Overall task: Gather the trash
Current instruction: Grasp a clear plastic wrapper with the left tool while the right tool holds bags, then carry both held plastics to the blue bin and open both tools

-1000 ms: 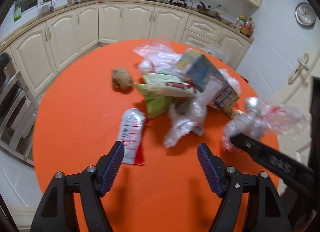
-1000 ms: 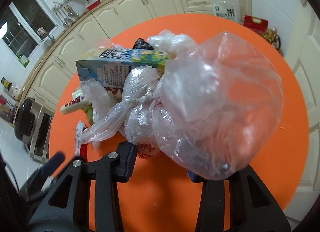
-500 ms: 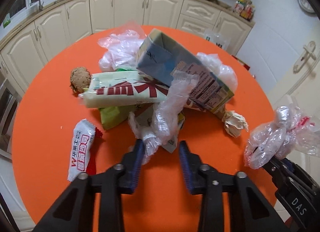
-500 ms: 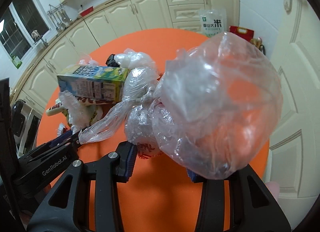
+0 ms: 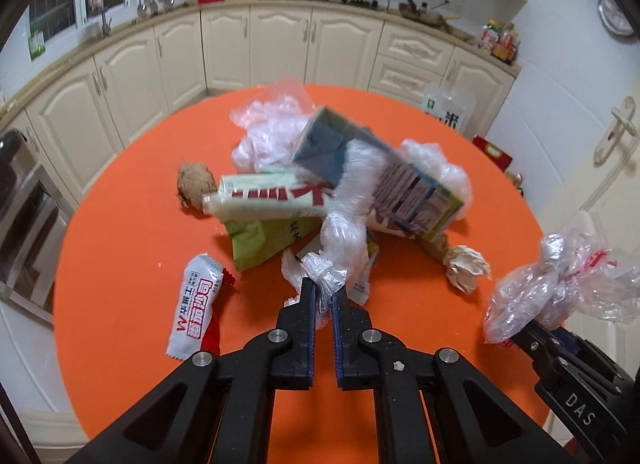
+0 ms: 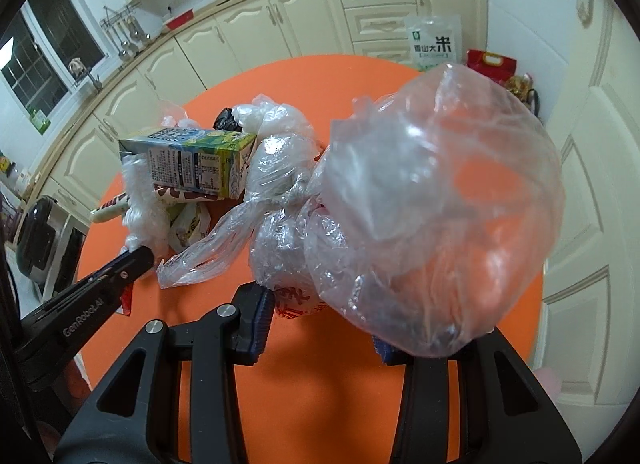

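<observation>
I count one carton (image 5: 380, 172) in the pile, one long white packet (image 5: 272, 200) left of it, one green pouch (image 5: 264, 238) under that, and one white wrapper (image 5: 196, 306) near left. One brown lump (image 5: 196, 184) sits far left, one paper ball (image 5: 466, 266) right. Clear bags: one bunch (image 5: 344, 232) near me, two heaps (image 5: 272, 132) behind, one bundle (image 6: 420, 208) at right.

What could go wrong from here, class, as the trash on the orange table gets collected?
1. The left claw pinches a clear plastic wrap lying across the carton; pulling may drag the pile.
2. The right claw grips only the neck of a bulging plastic bag; it might slip.
</observation>
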`<state>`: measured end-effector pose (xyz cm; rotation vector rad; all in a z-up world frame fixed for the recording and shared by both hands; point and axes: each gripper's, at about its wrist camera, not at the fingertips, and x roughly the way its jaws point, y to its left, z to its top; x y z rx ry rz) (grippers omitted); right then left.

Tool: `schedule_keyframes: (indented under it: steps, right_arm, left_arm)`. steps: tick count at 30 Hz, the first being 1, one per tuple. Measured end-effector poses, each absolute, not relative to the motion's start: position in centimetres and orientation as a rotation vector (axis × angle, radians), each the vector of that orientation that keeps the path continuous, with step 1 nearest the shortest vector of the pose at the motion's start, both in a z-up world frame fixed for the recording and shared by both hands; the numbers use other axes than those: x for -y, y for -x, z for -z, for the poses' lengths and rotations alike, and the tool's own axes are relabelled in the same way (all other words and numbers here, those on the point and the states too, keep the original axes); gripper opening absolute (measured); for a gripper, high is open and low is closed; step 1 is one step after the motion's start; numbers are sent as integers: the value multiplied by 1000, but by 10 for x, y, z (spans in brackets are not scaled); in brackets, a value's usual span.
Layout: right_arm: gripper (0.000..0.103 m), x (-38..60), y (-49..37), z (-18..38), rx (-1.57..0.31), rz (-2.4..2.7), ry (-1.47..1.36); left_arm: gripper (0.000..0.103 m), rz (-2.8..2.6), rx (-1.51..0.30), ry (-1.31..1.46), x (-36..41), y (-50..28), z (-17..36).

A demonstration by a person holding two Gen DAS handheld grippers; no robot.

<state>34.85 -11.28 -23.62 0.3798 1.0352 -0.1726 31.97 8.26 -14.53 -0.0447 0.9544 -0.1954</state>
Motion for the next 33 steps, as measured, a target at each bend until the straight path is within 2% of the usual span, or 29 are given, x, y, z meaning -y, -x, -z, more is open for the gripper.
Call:
schedule_keyframes:
  steps: [19,26,33]
  right_arm:
    - [38,137,-276,188,-898,210,-414]
    - [38,183,-227,177,-839,346,-443]
    - [38,244,-177,184,-844,542,-481]
  left_arm:
    - [3,242,-811,-14,-42,-223,111]
    - [3,409,-763,-75,21,-178,101]
    - [3,591,-819,-175,101,-165,123]
